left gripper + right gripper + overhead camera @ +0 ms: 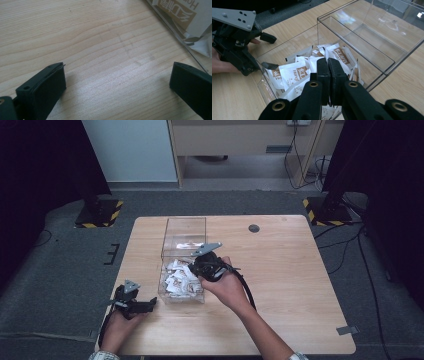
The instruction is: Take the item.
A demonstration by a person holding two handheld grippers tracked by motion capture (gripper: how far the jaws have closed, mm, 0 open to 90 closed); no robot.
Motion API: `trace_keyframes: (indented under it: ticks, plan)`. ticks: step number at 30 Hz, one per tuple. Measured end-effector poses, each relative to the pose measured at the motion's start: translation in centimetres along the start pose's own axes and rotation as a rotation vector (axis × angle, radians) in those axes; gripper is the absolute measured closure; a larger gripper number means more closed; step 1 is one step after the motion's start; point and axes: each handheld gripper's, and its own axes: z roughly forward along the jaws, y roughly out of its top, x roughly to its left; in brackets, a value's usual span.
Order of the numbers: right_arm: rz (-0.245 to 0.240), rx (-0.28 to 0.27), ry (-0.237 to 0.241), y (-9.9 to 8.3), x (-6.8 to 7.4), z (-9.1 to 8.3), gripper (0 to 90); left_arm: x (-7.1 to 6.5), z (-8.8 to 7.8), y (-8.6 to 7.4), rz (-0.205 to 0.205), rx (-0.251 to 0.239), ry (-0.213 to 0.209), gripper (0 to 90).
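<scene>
We see crinkled white paper sachets with brown printed labels (297,72) heaped in the near compartment of a clear rectangular plastic box (185,227) on the pale wood-grain bench (290,270). Our right gripper (329,65) hangs over the heap, jaws pressed together, holding nothing. The left gripper view shows wood grain up close; our left gripper (117,80) stands wide beside the box.

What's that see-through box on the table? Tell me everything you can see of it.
The clear box looks like hard transparent plastic: long, open-topped, with a divider splitting it in two. It stands upright on the wooden table. The near compartment holds a heap of white sachets with brown print; the far compartment looks empty. The right gripper, fingers shut, hovers over the sachets.
</scene>
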Motion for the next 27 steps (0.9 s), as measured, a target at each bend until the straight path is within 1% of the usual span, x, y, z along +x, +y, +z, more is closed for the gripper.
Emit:
trace_keyframes:
  ticks: [8,20,27]
  plan:
    - [-0.002,-0.005,-0.001,0.1,-0.2,-0.5,88.5,0.0,0.0,0.0,0.000,0.000,0.000,0.0]
    - [0.007,-0.019,-0.003,0.3,-0.6,-1.3,88.5,0.0,0.0,0.0,0.000,0.000,0.000,0.0]
    - [0.001,-0.026,-0.009,0.4,-0.9,-2.2,88.5,0.0,0.0,0.0,0.000,0.000,0.000,0.0]
